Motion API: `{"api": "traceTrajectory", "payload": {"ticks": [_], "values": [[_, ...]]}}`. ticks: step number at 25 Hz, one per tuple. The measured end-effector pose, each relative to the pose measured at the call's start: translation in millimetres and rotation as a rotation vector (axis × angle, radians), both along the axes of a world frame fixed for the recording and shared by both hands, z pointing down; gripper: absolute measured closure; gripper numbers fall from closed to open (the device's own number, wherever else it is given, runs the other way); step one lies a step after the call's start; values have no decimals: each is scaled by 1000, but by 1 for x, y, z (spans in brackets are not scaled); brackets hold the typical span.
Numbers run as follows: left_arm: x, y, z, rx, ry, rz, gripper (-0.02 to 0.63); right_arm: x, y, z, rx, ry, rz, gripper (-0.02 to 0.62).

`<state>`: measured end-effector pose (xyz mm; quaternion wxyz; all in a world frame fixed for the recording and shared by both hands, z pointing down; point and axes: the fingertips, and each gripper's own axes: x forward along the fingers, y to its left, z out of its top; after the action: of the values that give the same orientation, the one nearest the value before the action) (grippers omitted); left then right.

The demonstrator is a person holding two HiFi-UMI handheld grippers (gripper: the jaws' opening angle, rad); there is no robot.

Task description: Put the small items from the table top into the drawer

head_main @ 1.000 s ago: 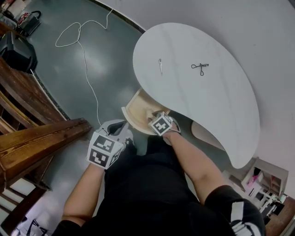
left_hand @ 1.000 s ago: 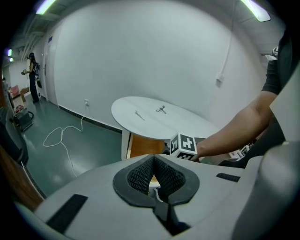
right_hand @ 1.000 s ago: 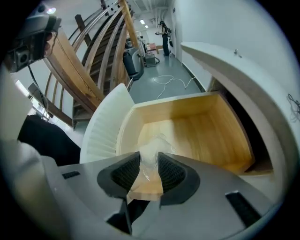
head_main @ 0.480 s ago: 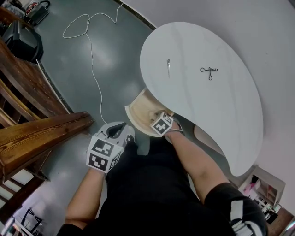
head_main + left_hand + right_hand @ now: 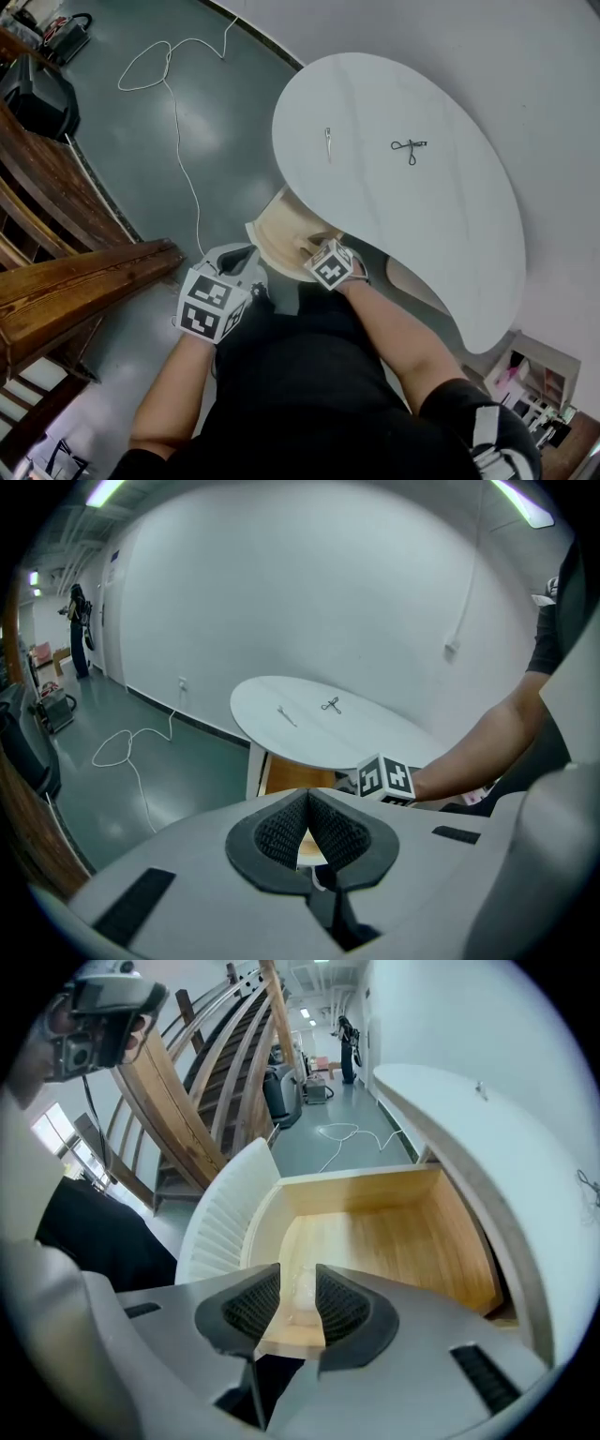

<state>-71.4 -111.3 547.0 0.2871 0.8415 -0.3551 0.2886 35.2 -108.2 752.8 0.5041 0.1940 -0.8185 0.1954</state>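
Hanging over the open drawer point(image 5: 394, 1241), the right gripper point(image 5: 298, 1274) points steeply down. Its fingers point(image 5: 342, 1305) stand apart, though they have just been closing a little. A small pale see-through thing point(image 5: 300, 1296) shows in the gap between them, lying on the drawer's wooden floor near the front edge, and the pads do not appear to press on it. The drawer sticks out from under the white curved bench point(image 5: 450, 216). On the bench lie a thin metal pin point(image 5: 327, 141) and, well apart from it, a small black clip point(image 5: 409, 145). The left gripper point(image 5: 307, 797) is held just beside the drawer's ribbed white front with its fingers point(image 5: 277, 834) together at the tips and nothing between them. A white cable point(image 5: 173, 103) trails over the grey floor point(image 5: 225, 122).
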Motion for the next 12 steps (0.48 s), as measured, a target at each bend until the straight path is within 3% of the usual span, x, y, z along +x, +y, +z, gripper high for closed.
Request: {"api": "traceTrajectory", "payload": {"ticks": [6,12], "values": [[6,-6,-11,30,12,46,591,-6,-4,-63,35,-181,187,575],[12,-9,-21,53,16,87,591,-1,-15,-130,106,-347,332,588]]}}
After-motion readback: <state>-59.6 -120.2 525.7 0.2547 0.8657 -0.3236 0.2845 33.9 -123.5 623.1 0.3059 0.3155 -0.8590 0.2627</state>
